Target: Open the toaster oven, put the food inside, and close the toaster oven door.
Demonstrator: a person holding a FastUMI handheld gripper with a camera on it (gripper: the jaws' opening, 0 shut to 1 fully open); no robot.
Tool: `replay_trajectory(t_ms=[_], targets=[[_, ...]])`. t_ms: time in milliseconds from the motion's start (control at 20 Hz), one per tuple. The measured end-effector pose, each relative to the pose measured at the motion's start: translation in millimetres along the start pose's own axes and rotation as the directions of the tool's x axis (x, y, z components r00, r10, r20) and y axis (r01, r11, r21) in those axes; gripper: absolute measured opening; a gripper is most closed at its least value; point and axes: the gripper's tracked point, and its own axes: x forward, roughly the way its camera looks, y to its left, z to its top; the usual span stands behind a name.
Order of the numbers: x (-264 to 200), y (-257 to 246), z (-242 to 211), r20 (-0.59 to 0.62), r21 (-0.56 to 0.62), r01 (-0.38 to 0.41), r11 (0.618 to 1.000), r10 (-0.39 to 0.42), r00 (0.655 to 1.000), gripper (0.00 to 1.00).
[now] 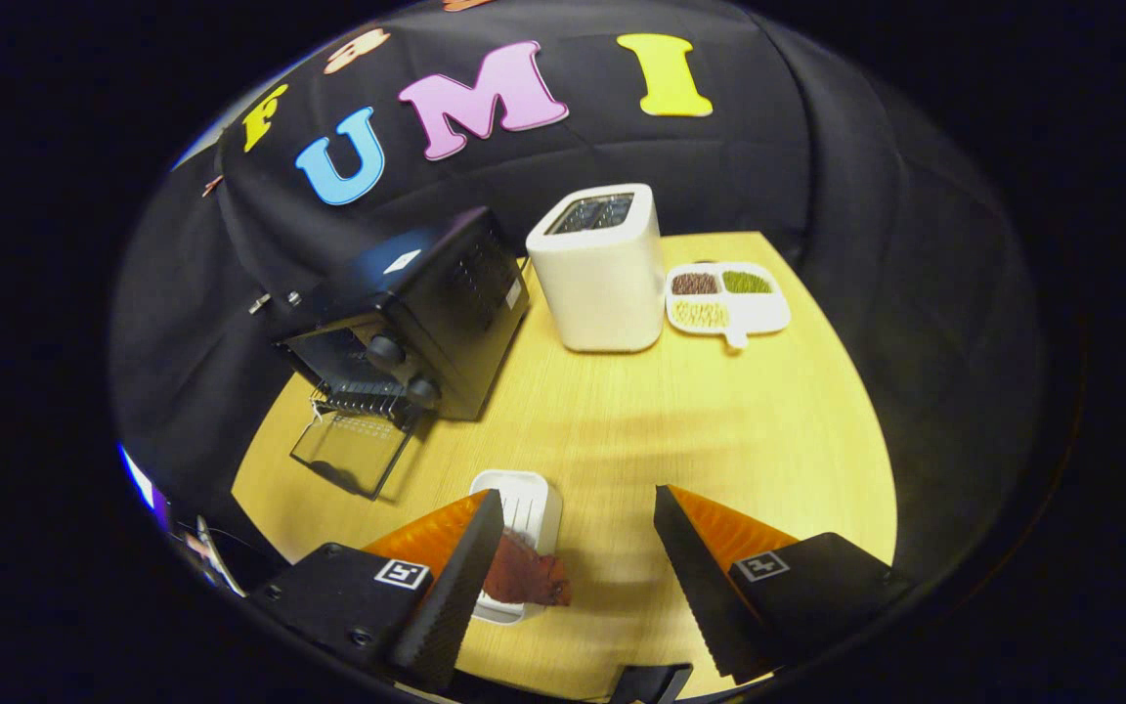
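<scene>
Now the hand-held gripper (578, 513) hangs wide open over the surface (719, 430), gripping nothing; the food (529, 577) lies on a white tray (534, 494) beside its left finger. Beyond, the oven (426, 303) stands with its door (348, 450) down, near a toaster (602, 269) and a dish (729, 298).

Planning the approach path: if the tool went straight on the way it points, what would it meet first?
Probably bare table; the open tool aims between the toaster oven and white toaster. Depth is unclear.

A black toaster oven (416, 313) with a clear glass door (348, 452), a white toaster (600, 279), a white divided dish (727, 303) of brown, green and pale grains, dark red food (524, 579) on a white tray (524, 504), a light woodgrain table (719, 430).
</scene>
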Motion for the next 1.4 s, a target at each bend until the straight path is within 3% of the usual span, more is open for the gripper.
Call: replay_trajectory(t_ms=[300, 350, 400, 450, 550, 700, 800, 1000, 1250, 1400], targets=[[9, 1, -48, -0.135, 0.200, -0.069, 0.977, 0.097, 0.986, 0.94], [10, -2, -48, -0.128, 0.238, -0.073, 0.969, 0.106, 0.986, 0.86], [12, -1, -47, -0.123, 0.270, -0.083, 0.959, 0.120, 0.985, 0.70], [14, 0, -47, -0.124, 0.293, -0.087, 0.952, 0.128, 0.984, 0.70], [13, 3, -46, -0.134, 0.342, -0.106, 0.934, 0.160, 0.978, 0.49], [14, 7, -48, -0.167, 0.427, -0.108, 0.898, 0.196, 0.966, 0.29], [15, 11, -46, -0.168, 0.479, -0.116, 0.870, 0.220, 0.961, 0.24], [15, 12, -43, -0.164, 0.465, -0.125, 0.877, 0.224, 0.961, 0.15], [0, 11, -24, -0.134, 0.472, -0.105, 0.875, 0.189, 0.973, 0.15], [-13, 11, -8, -0.087, 0.479, -0.072, 0.875, 0.129, 0.988, 0.15]])
